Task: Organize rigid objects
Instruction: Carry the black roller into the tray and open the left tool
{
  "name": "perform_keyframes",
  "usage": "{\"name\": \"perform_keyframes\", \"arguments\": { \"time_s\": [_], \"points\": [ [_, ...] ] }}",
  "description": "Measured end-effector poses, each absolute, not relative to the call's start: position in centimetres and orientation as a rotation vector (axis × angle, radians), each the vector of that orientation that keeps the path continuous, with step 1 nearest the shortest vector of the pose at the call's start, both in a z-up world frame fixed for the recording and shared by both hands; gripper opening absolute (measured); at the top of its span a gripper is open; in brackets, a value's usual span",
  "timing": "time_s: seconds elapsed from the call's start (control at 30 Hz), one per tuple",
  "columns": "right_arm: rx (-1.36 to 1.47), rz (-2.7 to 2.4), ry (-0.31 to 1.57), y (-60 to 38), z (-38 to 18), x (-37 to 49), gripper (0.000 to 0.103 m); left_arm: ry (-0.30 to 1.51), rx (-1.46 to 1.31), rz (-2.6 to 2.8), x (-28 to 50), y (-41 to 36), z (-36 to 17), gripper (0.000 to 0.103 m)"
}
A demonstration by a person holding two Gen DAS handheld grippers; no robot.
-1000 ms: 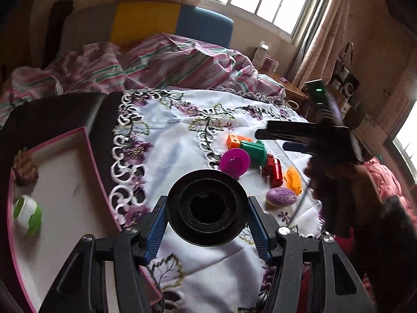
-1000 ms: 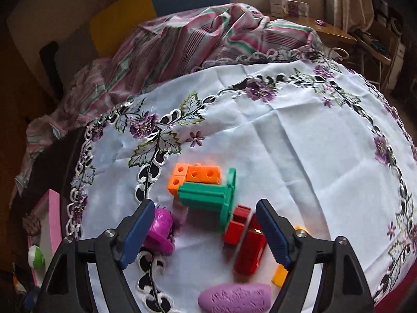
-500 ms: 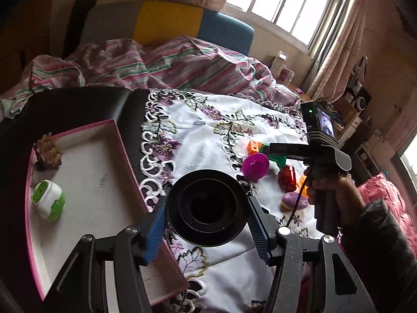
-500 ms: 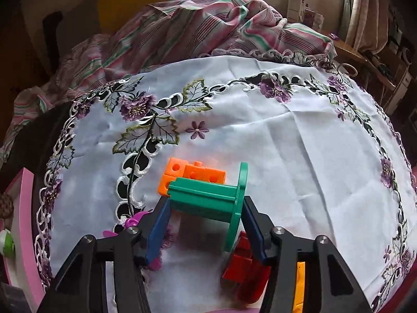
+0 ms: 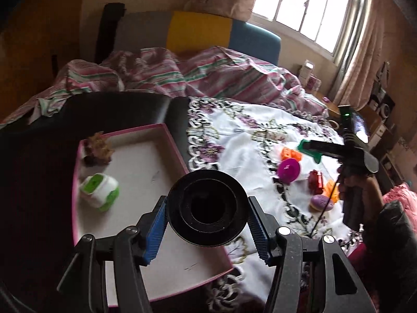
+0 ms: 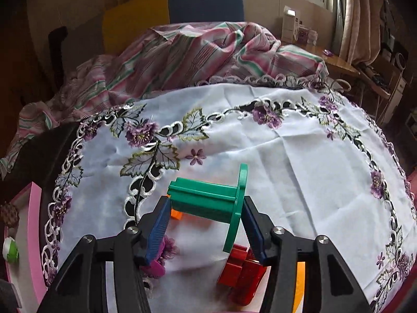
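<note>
My left gripper (image 5: 207,232) is shut on a black round spool (image 5: 207,208) and holds it above the right part of a pink-rimmed tray (image 5: 172,135). The tray holds a green and white roll (image 5: 100,191) and a brown pine cone (image 5: 97,147). My right gripper (image 6: 204,230) is shut on a green flanged spool (image 6: 208,198) and holds it above the embroidered white cloth (image 6: 299,151). Under it lie an orange block (image 6: 176,214), a red piece (image 6: 242,274) and a magenta piece (image 6: 156,267).
On the cloth in the left wrist view lie a magenta disc (image 5: 288,169), a red piece (image 5: 316,182), an orange block (image 5: 290,154) and a purple oval (image 5: 322,203). A striped blanket (image 6: 182,60) is bunched behind the cloth. A black surface (image 5: 117,109) borders the tray.
My left gripper carried the black spool left, from over the cloth to over the tray. My right gripper closed on the green spool and lifted it off the cloth.
</note>
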State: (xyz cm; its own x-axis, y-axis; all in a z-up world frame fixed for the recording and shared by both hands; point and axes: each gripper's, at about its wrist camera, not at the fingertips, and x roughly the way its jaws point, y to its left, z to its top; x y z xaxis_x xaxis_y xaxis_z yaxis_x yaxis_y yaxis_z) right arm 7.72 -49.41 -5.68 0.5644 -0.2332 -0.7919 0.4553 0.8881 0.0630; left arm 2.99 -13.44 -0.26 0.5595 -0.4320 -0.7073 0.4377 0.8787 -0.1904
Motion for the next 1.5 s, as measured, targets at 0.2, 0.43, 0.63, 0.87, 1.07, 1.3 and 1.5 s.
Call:
{"name": "perform_keyframes", "arguments": {
  "time_s": [0.2, 0.43, 0.63, 0.87, 1.07, 1.3, 1.5],
  "points": [
    [0.251, -0.396, 0.824, -48.9, -4.6, 7.4, 0.055, 0.827, 0.014, -0.451, 2.7, -11.6, -0.2, 0.059],
    [0.241, -0.381, 0.809, -48.6, -4.5, 7.4, 0.055, 0.832, 0.006, -0.409, 2.6, -10.1, -0.4, 0.059],
    [0.25, -0.381, 0.804, -48.7, -4.4, 7.2, 0.055, 0.859, -0.03, -0.379, 2.9, -8.3, -1.0, 0.059],
    [0.27, -0.381, 0.79, -48.9, -4.1, 7.0, 0.055, 0.854, -0.111, -0.325, 3.8, -3.9, -0.8, 0.059],
    [0.259, -0.37, 0.782, -48.5, -3.9, 7.1, 0.055, 0.817, -0.181, -0.353, 7.0, -2.9, 1.0, 0.059],
    [0.266, -0.371, 0.78, -48.8, -3.9, 7.1, 0.055, 0.894, -0.318, -0.455, 12.8, -5.1, 0.3, 0.059],
    [0.27, -0.369, 0.777, -48.9, -3.8, 7.2, 0.055, 1.059, -0.362, -0.476, 16.3, -7.2, -3.3, 0.06]
  ]
}}
